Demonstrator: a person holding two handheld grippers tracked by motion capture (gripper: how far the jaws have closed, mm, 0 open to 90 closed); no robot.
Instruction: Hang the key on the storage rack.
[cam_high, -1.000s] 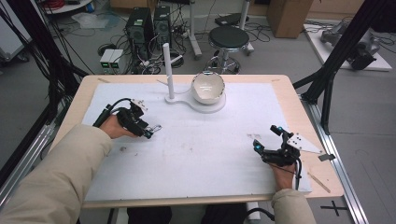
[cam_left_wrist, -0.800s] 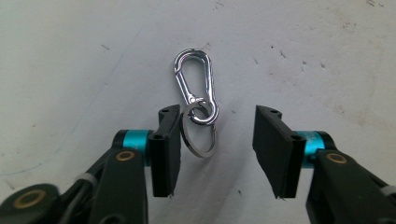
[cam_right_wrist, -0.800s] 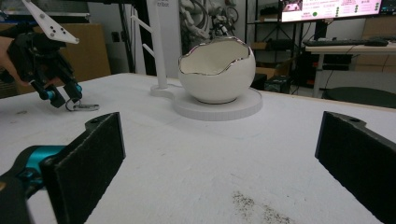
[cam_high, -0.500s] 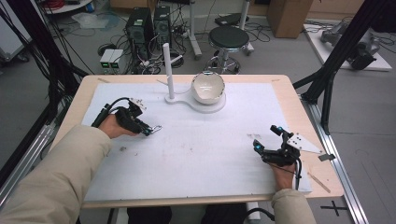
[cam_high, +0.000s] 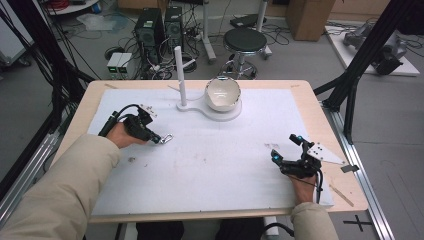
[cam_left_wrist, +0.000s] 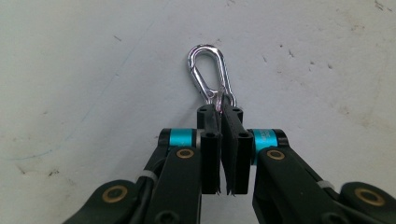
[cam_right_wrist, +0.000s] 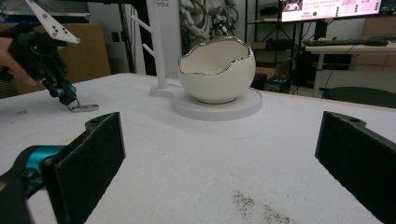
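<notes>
Carabiner pinched by L gripper on the white mat; R gripper held wide open, empty.

L gripper (cam_high: 156, 137) is seen at the mat's (cam_high: 215, 165) left part w/ jaws pressed together on the end of a silver carabiner (cam_left_wrist: 209, 77), which lies flat on the mat, its loop pointing away from the jaws. R gripper (cam_high: 284, 148) is held near the mat's right edge, well apart from the L one, jaws spread wide w/ nothing btwn them. An egg-shaped white bowl (cam_high: 223, 93) is seated on a white stand (cam_high: 200, 106) w/ an upright post, at the far middle of the table (cam_high: 310, 100).
</notes>
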